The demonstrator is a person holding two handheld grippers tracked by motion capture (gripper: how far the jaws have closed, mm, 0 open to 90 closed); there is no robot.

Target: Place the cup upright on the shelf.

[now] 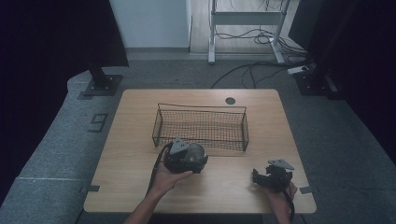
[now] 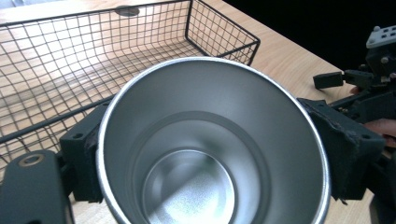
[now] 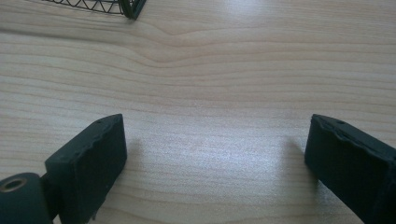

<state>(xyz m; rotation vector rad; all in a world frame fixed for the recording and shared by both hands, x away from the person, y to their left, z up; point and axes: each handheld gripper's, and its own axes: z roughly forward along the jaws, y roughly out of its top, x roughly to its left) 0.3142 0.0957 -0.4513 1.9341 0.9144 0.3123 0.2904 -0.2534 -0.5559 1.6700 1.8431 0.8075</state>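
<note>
High view: left gripper (image 1: 198, 161), fingers clamped on the shiny steel cup (image 2: 210, 144), should clear the black wire basket (image 1: 201, 125) rim before lowering; right gripper (image 3: 215, 154) fingers wide.

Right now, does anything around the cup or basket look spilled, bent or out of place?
Nothing stands out. The steel cup is empty and undented, clamped between the left tongs. The wire basket sits square and empty on the table. The right tongs stand open over bare wood.
</note>
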